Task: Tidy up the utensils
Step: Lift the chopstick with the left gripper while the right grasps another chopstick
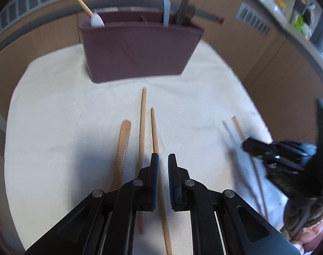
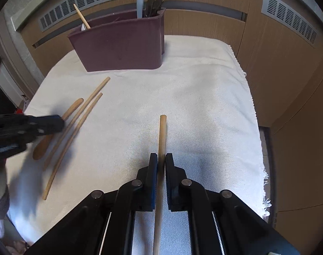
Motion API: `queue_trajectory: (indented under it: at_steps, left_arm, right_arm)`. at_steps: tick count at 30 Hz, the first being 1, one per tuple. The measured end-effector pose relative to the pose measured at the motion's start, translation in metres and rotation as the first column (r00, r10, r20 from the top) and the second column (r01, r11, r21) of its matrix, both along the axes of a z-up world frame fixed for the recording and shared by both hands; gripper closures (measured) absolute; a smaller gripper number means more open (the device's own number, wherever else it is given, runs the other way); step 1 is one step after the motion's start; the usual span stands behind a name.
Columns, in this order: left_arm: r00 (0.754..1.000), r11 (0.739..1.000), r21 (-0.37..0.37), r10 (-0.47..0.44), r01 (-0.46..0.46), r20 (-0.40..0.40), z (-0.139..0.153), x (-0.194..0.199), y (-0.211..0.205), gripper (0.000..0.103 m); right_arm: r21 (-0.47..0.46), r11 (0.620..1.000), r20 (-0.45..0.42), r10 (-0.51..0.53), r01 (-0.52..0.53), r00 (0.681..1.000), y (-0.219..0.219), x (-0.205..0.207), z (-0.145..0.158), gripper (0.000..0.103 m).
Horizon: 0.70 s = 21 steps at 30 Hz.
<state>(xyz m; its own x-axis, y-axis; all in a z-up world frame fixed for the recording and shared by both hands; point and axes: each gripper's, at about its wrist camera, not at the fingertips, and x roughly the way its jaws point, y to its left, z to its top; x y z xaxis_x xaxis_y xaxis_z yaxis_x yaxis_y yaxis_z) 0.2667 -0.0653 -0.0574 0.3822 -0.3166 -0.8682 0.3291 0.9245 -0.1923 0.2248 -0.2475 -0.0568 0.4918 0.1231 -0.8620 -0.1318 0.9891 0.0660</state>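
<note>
Right gripper (image 2: 161, 159) clamped on round light-wood chopstick (image 2: 162, 131) above white woven cloth (image 2: 204, 106). Left gripper (image 1: 163, 159) nearly shut — thin wooden chopstick (image 1: 155, 131) beneath jaws, grip unclear. Maroon plastic utensil caddy (image 2: 119, 46) at cloth's far edge.

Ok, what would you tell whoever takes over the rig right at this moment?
Right gripper: jaws shut on a wooden chopstick.
Left gripper: jaws slightly open around a second chopstick, not gripping it.
Also lying on the white cloth: a third chopstick and a wooden spoon.
Done: several utensils already stand in the maroon utensil holder.
Left: all four loose pieces go into the holder.
</note>
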Motion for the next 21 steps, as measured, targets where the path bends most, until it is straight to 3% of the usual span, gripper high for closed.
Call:
queue_trajectory:
  at_steps: [7, 10, 15, 18, 21]
  left_arm:
    - [0.992, 0.981, 0.188, -0.025, 0.048, -0.125, -0.023, 0.044, -0.032, 0.087]
    - [0.99, 0.971, 0.229, -0.043, 0.073, -0.136, -0.024, 0.056, -0.044, 0.086]
    - [0.997, 0.978, 0.202, -0.041, 0.054, -0.072, -0.025, 0.053, -0.05, 0.097]
    - [1.0, 0.997, 0.08, 0.014, -0.014, -0.009, -0.018, 0.034, -0.036, 0.098]
    - [0.995, 0.997, -0.052, 0.068, -0.065, 0.071, 0.003, 0.01, -0.017, 0.098]
  right_arm:
    - [0.038, 0.999, 0.042, 0.018, -0.02, 0.999, -0.002, -0.008, 0.013, 0.096]
    - [0.052, 0.998, 0.051, 0.022, -0.025, 0.998, -0.003, -0.011, 0.015, 0.096]
    - [0.081, 0.997, 0.078, 0.012, -0.019, 0.997, -0.008, -0.013, 0.015, 0.096]
    - [0.104, 0.994, 0.103, 0.014, -0.025, 0.995, -0.009, -0.016, 0.019, 0.096]
    - [0.101, 0.995, 0.148, 0.011, -0.027, 0.989, -0.011, -0.02, 0.03, 0.096]
